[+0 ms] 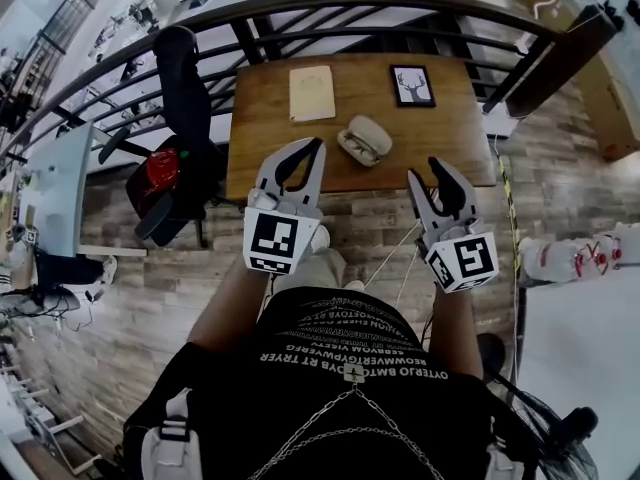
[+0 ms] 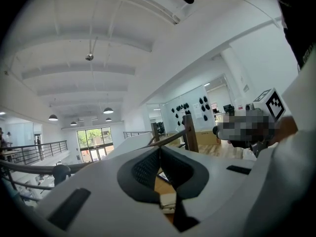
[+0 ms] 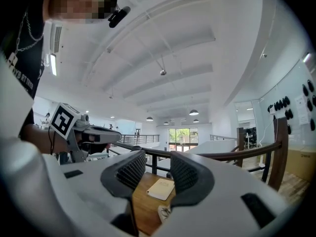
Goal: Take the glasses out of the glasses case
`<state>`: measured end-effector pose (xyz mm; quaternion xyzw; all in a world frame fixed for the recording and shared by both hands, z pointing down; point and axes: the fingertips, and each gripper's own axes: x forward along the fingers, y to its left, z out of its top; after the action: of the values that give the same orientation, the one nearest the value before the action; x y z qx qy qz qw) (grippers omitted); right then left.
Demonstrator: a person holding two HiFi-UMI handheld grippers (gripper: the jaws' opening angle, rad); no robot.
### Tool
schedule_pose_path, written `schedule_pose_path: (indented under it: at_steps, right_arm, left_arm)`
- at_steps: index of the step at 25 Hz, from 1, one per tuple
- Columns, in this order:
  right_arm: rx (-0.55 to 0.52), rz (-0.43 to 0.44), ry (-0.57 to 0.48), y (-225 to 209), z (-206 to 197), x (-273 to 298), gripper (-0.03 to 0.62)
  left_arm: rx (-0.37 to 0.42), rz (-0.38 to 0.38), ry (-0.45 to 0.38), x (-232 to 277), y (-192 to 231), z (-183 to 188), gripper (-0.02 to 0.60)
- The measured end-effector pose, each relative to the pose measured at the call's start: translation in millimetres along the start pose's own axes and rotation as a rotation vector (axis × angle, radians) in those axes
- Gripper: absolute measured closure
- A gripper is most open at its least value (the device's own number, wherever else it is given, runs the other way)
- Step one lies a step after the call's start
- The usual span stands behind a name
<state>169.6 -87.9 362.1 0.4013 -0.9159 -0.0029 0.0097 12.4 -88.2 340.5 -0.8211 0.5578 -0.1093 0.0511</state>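
Table: a brown wooden table (image 1: 260,138) with a flat, smooth, four-cornered top; a black curved metal railing (image 1: 300,13) bends round its far side
Case: a pale beige, rounded glasses case (image 1: 365,140) lies open like a shell near the middle of the table's front edge; a thin dark shape shows in its lower half, too small to tell what it is
Other things on top: a flat cream notebook (image 1: 312,93) behind the case to the left; a small black picture frame (image 1: 412,85) with a deer drawing behind it to the right; none of them touch
Left gripper: the white hard plastic left gripper (image 1: 310,146) has black ribbed pads; its tips press together with nothing between them; it covers part of the table's front edge, just left of the case
Right gripper: the white plastic right gripper (image 1: 428,173) has its ribbed pads a little apart and empty; the notebook and case show through the gap
Around: a black chair (image 1: 185,98) with something red on it, left of the table; a grey-brown plank floor (image 1: 560,158)
Count: two grippers; one table; three things on it
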Motion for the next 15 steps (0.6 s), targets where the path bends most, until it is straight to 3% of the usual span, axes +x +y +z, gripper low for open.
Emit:
schedule_pose_path:
  at_steps: [15]
  right_arm:
    - [-0.018,-0.033,0.012,-25.9,4.4,40.2,0.447]
  left_arm:
    - [-0.021,-0.051,-0.019,51.7,21.8,0.1,0.552]
